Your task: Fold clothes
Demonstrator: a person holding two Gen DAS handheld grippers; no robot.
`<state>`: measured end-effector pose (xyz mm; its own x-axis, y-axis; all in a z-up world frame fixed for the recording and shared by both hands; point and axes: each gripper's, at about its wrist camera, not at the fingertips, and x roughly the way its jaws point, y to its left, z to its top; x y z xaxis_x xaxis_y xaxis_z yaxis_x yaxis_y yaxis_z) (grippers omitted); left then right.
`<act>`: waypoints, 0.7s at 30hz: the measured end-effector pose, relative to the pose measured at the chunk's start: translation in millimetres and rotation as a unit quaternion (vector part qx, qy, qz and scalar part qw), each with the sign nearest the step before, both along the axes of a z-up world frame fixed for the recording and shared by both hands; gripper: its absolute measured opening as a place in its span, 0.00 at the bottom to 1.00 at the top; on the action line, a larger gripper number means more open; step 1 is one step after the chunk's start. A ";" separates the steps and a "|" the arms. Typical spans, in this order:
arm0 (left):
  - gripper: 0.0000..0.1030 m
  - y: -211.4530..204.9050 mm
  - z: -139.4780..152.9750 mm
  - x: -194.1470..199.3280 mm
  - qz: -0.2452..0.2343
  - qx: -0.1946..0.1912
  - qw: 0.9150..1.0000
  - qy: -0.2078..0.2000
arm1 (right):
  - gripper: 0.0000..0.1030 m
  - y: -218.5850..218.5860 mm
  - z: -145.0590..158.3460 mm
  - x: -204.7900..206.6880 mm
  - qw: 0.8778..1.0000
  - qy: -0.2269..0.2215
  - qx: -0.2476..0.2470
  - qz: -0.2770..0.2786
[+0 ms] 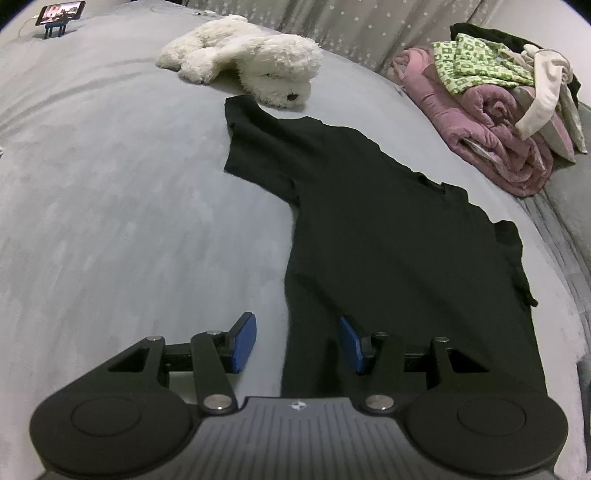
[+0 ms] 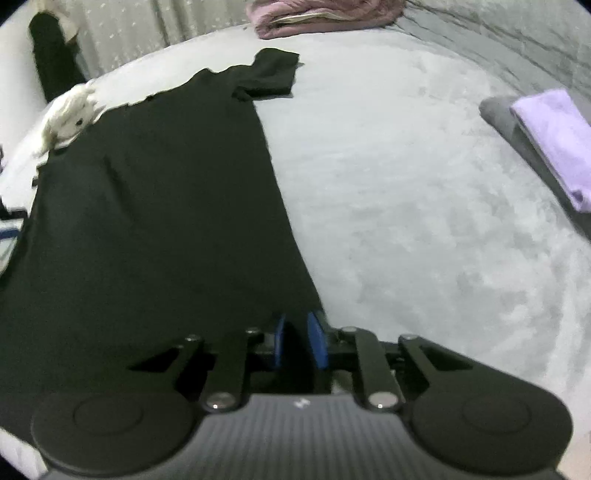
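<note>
Left wrist view: looking across a grey bed (image 1: 110,192), black tee (image 1: 369,229) lying flat on it, sleeves spread. Left gripper (image 1: 297,341) hovering over the tee's near edge, jaws apart, gripping nothing. White plush dog (image 1: 258,70) lying at the far sleeve, clothes pile (image 1: 509,110) sitting far right, phone (image 1: 61,13) propped far left, starry curtain (image 1: 369,29) hanging behind.

Right wrist view: tee (image 2: 155,221) filling the left half. Right gripper (image 2: 299,341) sitting at its near right edge, pads nearly closed; can't tell if pinching cloth. Folded lilac cloth (image 2: 554,144) lying far right.
</note>
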<state>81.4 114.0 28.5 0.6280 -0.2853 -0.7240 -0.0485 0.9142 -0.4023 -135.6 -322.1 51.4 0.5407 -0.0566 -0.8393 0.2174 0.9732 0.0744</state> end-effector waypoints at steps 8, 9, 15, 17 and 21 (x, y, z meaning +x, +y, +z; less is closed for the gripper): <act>0.47 6.7 4.1 -36.0 -0.023 -0.017 1.000 0.001 | 0.27 15.5 15.8 -47.3 0.997 -0.047 -0.054 0.040; 0.47 9.3 4.2 -42.1 -0.022 -0.022 0.999 0.003 | 0.27 18.8 16.8 -52.7 0.996 -0.049 -0.054 0.047; 0.47 22.1 10.1 -89.8 -0.023 -0.058 0.998 0.010 | 0.06 26.1 3.9 -60.1 0.997 -0.014 -0.065 0.040; 0.47 26.0 13.7 -112.0 -0.021 -0.069 0.997 0.008 | 0.05 18.3 8.3 -66.4 0.998 -0.029 -0.045 0.021; 0.54 26.0 15.8 -155.9 -0.028 -0.085 0.996 0.004 | 0.05 2.4 17.8 -79.7 0.998 -0.059 -0.003 -0.015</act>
<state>-74.4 140.0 44.3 0.6014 -0.4390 -0.6675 -0.0025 0.8344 -0.5511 -215.2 -319.7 69.2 0.6344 -0.0789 -0.7690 0.2363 0.9670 0.0957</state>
